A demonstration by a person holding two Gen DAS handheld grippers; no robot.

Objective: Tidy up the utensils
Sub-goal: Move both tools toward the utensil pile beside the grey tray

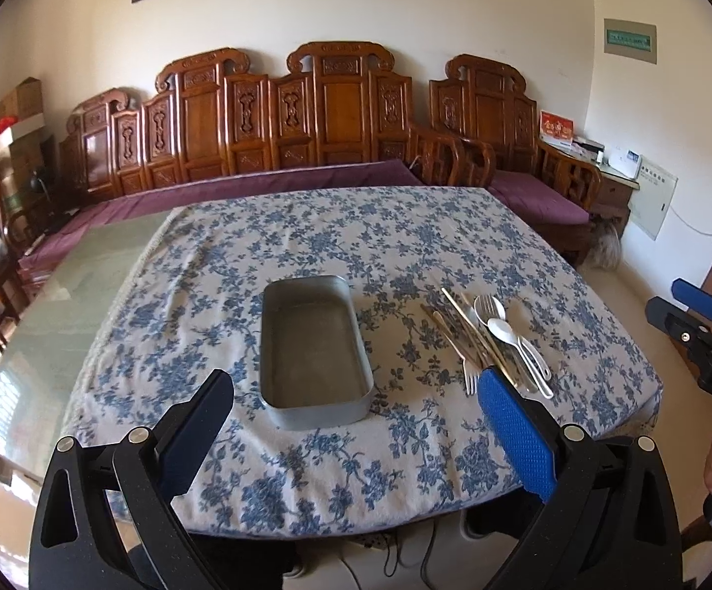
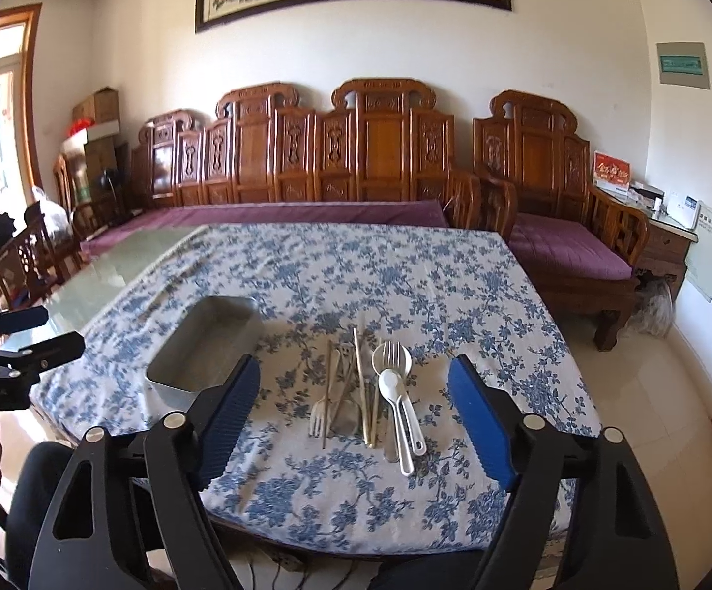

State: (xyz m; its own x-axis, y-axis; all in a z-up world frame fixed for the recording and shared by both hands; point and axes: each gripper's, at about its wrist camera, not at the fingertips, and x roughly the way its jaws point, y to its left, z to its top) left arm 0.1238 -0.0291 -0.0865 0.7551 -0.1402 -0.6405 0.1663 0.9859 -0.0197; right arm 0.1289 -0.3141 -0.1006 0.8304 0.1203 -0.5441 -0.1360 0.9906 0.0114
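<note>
Utensils unsorted, both claws spread and empty

The utensil pile [image 2: 373, 393] lies on the worktop [image 2: 454, 295] right of the empty metal tray [image 1: 314, 349]. Right claw [image 2: 356, 418] hovers before it; left claw [image 1: 356, 423] faces the tray. Next: pinch one piece.

Utensils [image 2: 370, 393] heaped — right of empty tin [image 1: 314, 351].
</note>
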